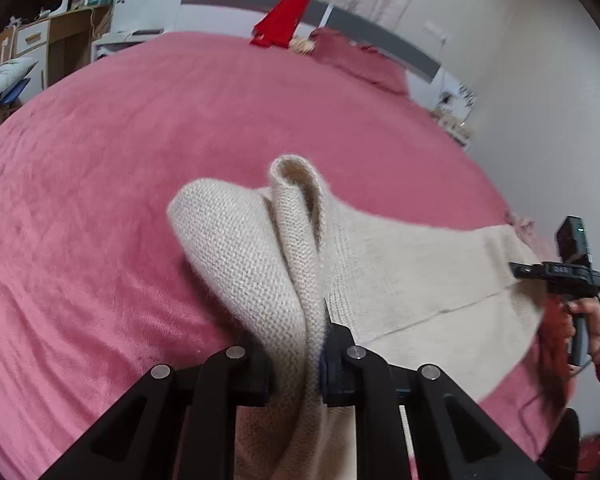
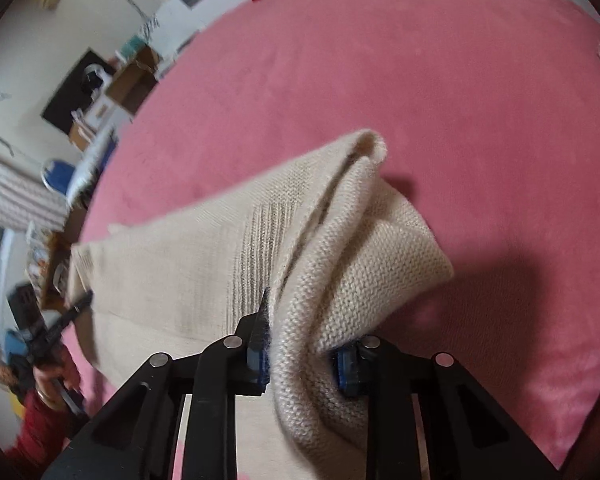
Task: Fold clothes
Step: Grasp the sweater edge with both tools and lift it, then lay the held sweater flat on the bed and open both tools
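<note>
Between both sets of jaws, the left gripper [image 1: 296,364] and right gripper [image 2: 300,360] nearly closed, we pinch bunched edges of the cream knit [image 1: 400,264]: soft, light, floppy, best held at its corners.

A bed [image 1: 140,152] under a pink fleece cover fills the room. A cream knitted garment [image 1: 400,272] partly rests on it at about four o'clock; toward twelve o'clock lie a red cloth [image 1: 282,20] and, perhaps, a pink pillow [image 1: 356,60].
</note>
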